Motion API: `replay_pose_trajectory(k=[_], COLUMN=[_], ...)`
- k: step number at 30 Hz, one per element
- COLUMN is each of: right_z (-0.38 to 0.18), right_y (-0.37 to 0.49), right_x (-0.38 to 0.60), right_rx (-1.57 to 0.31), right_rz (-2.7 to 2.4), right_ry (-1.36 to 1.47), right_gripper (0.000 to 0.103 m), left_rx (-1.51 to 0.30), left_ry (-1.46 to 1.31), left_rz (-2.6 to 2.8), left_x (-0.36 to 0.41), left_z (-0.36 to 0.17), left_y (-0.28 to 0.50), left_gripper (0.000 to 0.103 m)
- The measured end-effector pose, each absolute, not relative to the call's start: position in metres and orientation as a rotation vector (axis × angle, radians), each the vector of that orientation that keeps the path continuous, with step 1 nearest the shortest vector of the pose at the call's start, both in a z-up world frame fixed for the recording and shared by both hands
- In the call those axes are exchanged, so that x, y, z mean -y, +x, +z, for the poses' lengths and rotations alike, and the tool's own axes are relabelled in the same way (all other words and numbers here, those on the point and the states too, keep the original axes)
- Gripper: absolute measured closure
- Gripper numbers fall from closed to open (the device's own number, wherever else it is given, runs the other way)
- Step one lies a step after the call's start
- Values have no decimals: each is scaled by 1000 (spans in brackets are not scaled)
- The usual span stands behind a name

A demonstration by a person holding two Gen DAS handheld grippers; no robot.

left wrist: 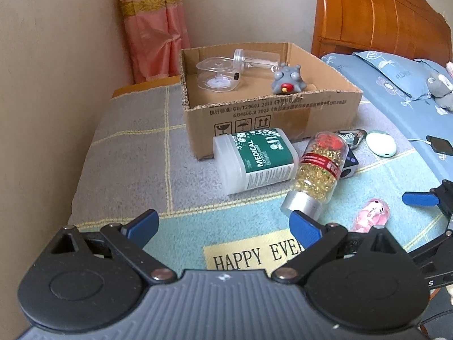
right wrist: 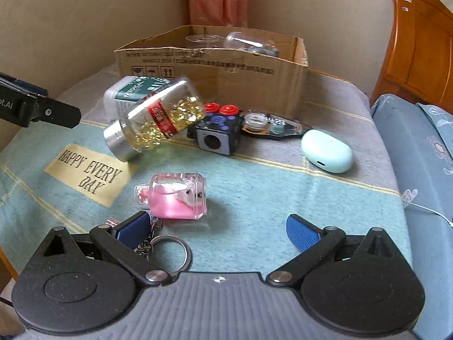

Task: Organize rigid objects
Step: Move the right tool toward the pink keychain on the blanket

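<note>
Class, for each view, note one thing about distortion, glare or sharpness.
Left wrist view: fisheye bends the wall edges, and the cardboard box print is readable. Right wrist view: dark rounded corners, and window light glints on the capsule bottle.

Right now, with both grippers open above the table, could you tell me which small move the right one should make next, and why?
Probably ease the right gripper forward around the pink liquid-filled keychain bottle: it lies on its side just ahead of the open jaws, still outside the cardboard box.
</note>
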State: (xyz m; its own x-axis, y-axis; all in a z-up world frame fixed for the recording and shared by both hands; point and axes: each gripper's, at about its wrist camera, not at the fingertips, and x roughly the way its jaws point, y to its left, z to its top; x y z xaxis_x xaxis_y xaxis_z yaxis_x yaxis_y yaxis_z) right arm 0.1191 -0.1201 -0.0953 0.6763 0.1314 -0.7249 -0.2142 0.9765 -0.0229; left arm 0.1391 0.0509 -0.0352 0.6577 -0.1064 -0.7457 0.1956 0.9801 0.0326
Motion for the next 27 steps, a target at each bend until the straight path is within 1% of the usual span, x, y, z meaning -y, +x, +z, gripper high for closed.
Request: replay_pose_trajectory(k=[12, 19, 27], right_z=[-96, -97, -99], right_y=[136, 140, 129], right_x=[83, 105, 123], right_rx=[-798, -782, -754], right_rz=[242, 181, 208], right_ry=[-132, -97, -108], right_gripper=[0, 0, 0], left_rx=[-831, -824, -815], left_ry=[82, 98, 74], left_rz=[-212, -213, -234], left_x=[-48, -39, -21], left_z=[-32, -32, -34], left_y=[143, 163, 204], left_gripper=[5, 5, 5])
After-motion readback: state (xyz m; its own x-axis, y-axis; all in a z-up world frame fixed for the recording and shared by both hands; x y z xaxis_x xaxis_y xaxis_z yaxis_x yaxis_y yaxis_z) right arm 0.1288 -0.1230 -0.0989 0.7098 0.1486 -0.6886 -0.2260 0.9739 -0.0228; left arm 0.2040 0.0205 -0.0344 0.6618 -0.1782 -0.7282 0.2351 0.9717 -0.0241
